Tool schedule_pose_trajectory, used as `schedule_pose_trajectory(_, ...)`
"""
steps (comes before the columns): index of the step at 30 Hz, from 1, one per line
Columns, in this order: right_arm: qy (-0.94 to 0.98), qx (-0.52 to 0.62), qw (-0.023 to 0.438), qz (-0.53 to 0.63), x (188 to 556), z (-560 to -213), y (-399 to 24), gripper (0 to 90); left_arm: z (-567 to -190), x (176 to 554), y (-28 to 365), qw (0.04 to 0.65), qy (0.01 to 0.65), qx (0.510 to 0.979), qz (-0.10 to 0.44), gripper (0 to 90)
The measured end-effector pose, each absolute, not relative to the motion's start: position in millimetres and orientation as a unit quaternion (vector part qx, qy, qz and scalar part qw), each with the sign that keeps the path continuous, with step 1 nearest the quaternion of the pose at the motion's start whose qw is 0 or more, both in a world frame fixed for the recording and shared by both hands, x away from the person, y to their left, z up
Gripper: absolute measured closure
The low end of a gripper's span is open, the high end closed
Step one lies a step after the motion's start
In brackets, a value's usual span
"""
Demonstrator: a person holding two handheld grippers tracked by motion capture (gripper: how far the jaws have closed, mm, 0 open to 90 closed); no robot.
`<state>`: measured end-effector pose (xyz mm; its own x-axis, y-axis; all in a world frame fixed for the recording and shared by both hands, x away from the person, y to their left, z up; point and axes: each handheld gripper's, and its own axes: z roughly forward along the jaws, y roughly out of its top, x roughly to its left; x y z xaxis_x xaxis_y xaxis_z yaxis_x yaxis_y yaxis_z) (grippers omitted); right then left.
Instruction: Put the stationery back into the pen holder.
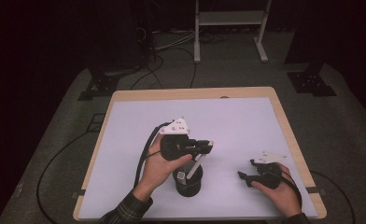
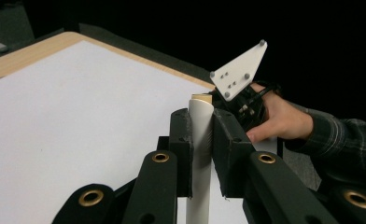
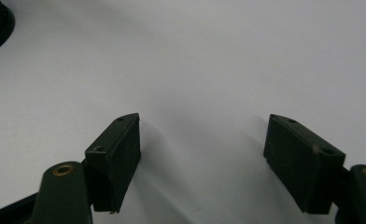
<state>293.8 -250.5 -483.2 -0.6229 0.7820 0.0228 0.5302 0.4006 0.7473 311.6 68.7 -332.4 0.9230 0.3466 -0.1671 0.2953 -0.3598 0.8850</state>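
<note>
Progress looks about midway, by my reading: the left gripper (image 1: 208,145) is clamped on a white rod (image 2: 200,154), whose lower end sits in the black cup (image 1: 189,183) near the table's front edge; whether it is going in or coming out I cannot tell; the right gripper (image 1: 247,170) rests on the sheet with jaws apart, holding nothing. White sheet (image 1: 246,126) covers a wood-edged table (image 1: 289,135); beyond lie grey floor, cables and a metal stand (image 1: 230,21) in a dark room.
</note>
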Motion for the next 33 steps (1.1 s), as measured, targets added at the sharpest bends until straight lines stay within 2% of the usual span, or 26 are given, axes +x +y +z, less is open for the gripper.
schedule_pose_trajectory(33,0.820,0.400,0.168,0.374,293.8,-483.2,-250.6,25.7,-380.0,301.9,72.2,0.460,0.206,0.863,0.026,77.8)
